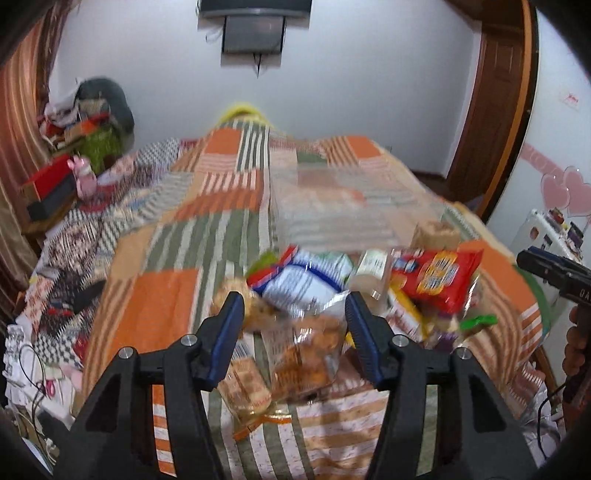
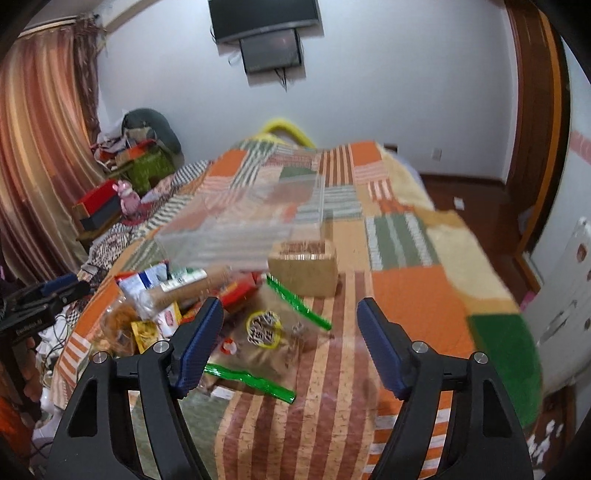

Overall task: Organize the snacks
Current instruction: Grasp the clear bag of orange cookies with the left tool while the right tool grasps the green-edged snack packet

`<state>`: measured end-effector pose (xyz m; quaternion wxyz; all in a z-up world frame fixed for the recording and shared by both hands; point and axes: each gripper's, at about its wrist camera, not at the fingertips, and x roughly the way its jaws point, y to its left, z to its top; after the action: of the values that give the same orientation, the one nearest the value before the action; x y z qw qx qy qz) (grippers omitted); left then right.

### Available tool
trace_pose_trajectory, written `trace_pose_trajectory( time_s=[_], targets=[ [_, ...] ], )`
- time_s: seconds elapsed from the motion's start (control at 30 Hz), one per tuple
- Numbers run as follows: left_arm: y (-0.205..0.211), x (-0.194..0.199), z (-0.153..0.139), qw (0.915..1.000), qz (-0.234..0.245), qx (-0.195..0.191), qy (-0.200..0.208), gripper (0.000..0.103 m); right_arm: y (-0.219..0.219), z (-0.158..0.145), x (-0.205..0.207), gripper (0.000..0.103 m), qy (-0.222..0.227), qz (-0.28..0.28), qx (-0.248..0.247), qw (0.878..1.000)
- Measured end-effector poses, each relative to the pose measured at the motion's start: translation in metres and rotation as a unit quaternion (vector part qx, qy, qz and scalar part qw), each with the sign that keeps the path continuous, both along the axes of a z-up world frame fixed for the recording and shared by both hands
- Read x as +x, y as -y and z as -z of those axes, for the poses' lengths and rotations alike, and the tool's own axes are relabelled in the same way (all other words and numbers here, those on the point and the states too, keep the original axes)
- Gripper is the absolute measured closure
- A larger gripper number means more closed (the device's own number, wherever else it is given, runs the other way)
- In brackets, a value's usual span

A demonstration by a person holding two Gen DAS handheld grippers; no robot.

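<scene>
A pile of snack packs lies on the patchwork bedspread (image 1: pixel 155 295). It holds a red biscuit pack (image 1: pixel 436 280), a blue-and-white bag (image 1: pixel 303 280) and a clear bag of orange snacks (image 1: pixel 310 354). My left gripper (image 1: pixel 295 314) is open, its jaws either side of the orange snack bag, above it. A clear plastic box (image 1: pixel 332 206) stands behind the pile, and it also shows in the right wrist view (image 2: pixel 251 221). My right gripper (image 2: pixel 290 325) is open over a clear bag with green ends (image 2: pixel 266 347). A tan wafer pack (image 2: pixel 306 273) lies beyond it.
A cluttered side table with a red box (image 2: pixel 99 203) and a pink toy (image 2: pixel 127 197) stands left of the bed. A wooden door (image 2: pixel 535 129) and a white appliance (image 2: pixel 561 306) are on the right. A TV (image 2: pixel 264 14) hangs on the far wall.
</scene>
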<state>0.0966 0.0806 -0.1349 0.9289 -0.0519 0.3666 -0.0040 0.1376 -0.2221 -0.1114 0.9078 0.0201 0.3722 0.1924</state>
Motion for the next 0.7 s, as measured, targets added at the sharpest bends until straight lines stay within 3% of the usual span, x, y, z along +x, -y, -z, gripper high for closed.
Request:
trace_pose_trajectory(
  time_s=[0.27,0.4,0.7],
  targets=[
    [0.007,0.008,0.04,0.9973,0.024,-0.033,-0.061,0.045,-0.009,0.026,0.016,0.031,-0.056,-0.016,-0.001,0.998],
    [0.008,0.015,0.056,0.9962,0.024,-0.034,-0.076,0.04,-0.015,0.036,0.022,0.031,-0.078,-0.026,0.003,0.997],
    [0.005,0.03,0.08,0.9925,0.021,-0.065,-0.101,0.04,-0.035,0.053,0.034,0.025,-0.109,-0.041,-0.001,0.993]
  ],
)
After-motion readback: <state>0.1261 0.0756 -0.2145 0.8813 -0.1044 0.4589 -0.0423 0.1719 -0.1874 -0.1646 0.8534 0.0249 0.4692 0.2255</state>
